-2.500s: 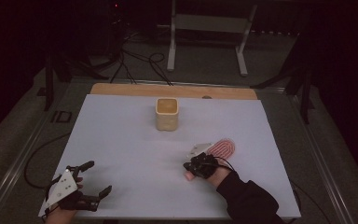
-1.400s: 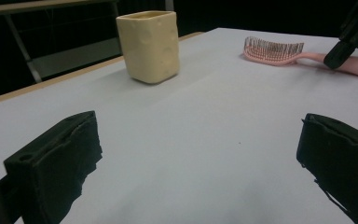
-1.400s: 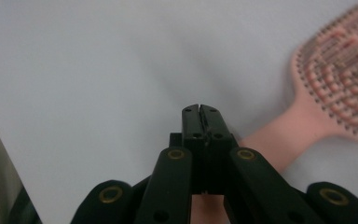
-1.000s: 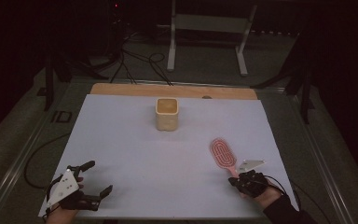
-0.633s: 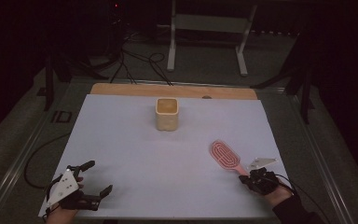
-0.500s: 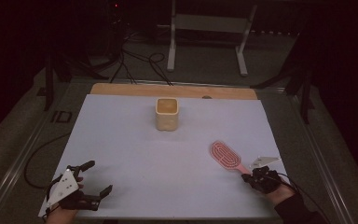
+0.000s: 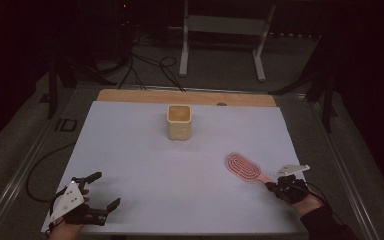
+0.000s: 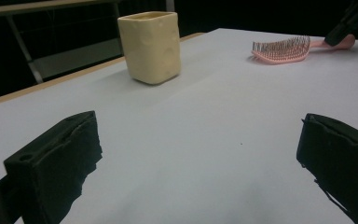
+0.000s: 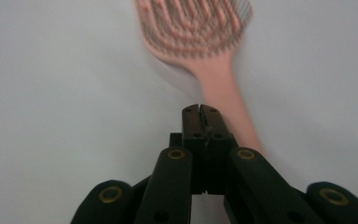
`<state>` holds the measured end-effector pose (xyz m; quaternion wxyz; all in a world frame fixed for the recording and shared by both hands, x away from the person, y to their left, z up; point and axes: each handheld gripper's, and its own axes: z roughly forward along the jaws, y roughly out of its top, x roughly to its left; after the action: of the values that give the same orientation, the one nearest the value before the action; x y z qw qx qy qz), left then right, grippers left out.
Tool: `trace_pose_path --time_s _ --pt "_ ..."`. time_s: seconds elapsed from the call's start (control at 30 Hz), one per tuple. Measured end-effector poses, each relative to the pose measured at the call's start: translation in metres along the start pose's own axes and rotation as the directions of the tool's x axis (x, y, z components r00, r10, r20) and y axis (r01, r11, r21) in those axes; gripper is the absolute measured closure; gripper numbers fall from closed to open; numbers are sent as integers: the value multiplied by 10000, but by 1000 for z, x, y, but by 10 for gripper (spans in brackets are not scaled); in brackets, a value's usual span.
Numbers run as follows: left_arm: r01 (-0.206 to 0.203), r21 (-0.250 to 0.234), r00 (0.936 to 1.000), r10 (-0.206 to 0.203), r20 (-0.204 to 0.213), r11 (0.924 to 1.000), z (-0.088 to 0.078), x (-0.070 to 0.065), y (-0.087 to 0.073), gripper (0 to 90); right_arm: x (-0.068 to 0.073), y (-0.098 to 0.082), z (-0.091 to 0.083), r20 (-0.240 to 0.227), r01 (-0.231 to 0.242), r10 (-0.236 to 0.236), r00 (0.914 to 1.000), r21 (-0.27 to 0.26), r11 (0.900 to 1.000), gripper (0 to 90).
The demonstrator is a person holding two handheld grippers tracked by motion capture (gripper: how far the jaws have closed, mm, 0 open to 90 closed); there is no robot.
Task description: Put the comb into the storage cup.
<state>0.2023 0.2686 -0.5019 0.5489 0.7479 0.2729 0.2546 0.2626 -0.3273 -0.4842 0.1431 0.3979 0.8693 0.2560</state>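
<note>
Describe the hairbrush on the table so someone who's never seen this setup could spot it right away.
Start at the white table and go to its near right part, beside the right gripper. The hairbrush lies flat there, bristles up, handle toward that gripper. It is pink and oval, unlike the cream, upright cup farther back.

High view is looking down and forward over the table (image 7: pixel 145 150). Left gripper view is skimming low across it; both are sharing cup (image 7: pixel 179 121) and brush (image 7: pixel 243 167). Right gripper view is hanging close above the brush.
</note>
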Motion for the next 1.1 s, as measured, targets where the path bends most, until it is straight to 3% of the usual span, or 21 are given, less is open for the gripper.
trace_pose_path --time_s 0.3,0.63,0.8,0.83,1.1 --pt "7 23 10000 -7 10 10000 0 0 0 0 -2 13 -23 120 744 -740 9972 -418 9963 900" --pt "-17 41 10000 17 27 10000 0 0 0 0 -11 30 -34 -59 1649 -1651 9863 -235 9860 900" --pt "-23 15 10000 23 32 10000 0 0 0 0 -12 32 -32 -313 2155 -2157 9760 -95 9764 900" --pt "6 9 10000 -6 22 10000 0 0 0 0 -11 33 -29 -497 2463 -2458 9680 34 9692 900" --pt "-4 -8 10000 4 30 10000 0 0 1 0 -14 43 -15 -1332 3284 -3131 9403 1146 9376 892"
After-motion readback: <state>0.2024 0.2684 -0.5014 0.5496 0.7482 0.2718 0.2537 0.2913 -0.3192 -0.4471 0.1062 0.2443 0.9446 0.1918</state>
